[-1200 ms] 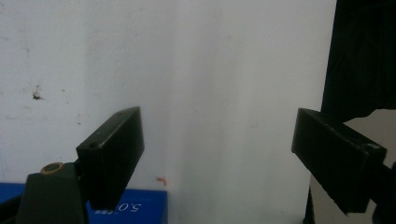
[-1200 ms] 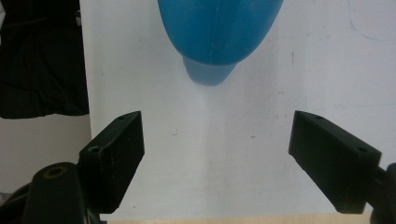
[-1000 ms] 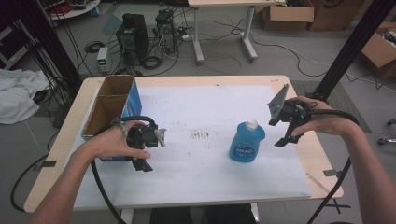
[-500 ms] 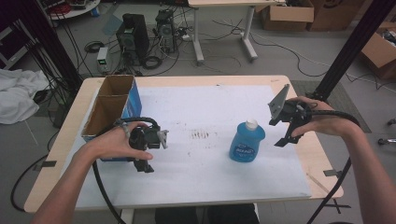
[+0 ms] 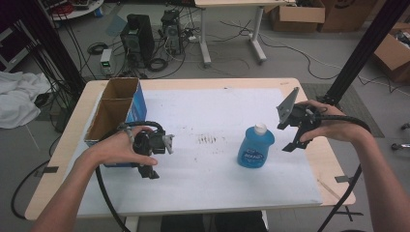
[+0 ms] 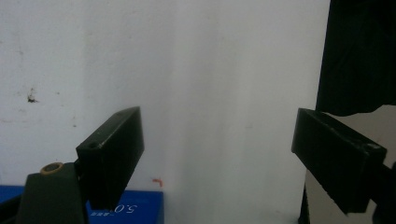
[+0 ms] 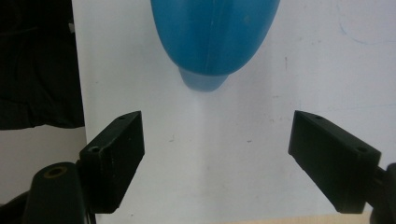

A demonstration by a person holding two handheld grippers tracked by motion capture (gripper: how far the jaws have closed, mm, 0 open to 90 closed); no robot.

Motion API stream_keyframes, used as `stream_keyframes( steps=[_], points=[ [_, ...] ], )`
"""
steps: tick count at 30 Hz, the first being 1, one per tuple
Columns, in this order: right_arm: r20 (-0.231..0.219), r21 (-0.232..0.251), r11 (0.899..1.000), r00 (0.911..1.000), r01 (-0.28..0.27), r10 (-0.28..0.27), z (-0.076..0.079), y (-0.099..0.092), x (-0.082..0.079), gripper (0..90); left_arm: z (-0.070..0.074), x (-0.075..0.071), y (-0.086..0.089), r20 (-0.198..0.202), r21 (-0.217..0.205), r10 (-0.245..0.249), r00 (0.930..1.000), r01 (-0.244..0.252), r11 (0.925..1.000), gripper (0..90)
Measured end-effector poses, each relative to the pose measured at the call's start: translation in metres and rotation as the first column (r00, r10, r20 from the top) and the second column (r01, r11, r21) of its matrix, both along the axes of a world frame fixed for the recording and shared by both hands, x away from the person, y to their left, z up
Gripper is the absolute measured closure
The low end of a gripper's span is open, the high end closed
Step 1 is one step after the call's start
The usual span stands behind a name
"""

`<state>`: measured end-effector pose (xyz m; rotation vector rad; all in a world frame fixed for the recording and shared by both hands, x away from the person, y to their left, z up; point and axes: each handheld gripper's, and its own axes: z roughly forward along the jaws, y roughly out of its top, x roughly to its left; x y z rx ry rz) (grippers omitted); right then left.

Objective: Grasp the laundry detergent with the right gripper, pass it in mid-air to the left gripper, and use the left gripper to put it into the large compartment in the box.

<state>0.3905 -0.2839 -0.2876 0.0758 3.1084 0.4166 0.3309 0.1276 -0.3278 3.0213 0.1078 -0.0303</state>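
Right gripper (image 5: 296, 131) lines up on the blue bottle (image 5: 255, 147), jaws wide apart and empty.

Bottle stands upright toward the table's (image 5: 203, 83) right edge; smooth plastic, likely slippery and squashy, so pinch the firm neck. Left gripper (image 5: 153, 153) hovers, jaws also apart.

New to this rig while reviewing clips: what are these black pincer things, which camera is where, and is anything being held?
A person holds a hand-held two-jaw tool in each hand. The high view looks down on the table: left gripper beside an open cardboard box, right gripper near an upright blue bottle on a white sheet. The other two pictures come from cameras riding on each gripper, looking along its jaws. Both jaws stand wide apart, holding nothing; the right gripper's camera faces the bottle.
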Motion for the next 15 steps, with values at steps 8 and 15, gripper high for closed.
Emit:
stream_keyframes(
  steps=[8,15],
  points=[
    [0.002,0.032,0.999,0.9995,0.031,-0.031,-0.005,0.004,-0.006,17.8,0.0,0.0,-0.001,0.003,-0.003,0.001,1.0,-0.001,1.0,17.5],
    [0.009,0.035,0.996,0.9965,0.083,-0.083,-0.011,0.009,-0.013,18.0,-0.002,0.001,-0.004,0.003,0.0,-0.009,1.0,0.009,1.0,17.5]
  ],
)
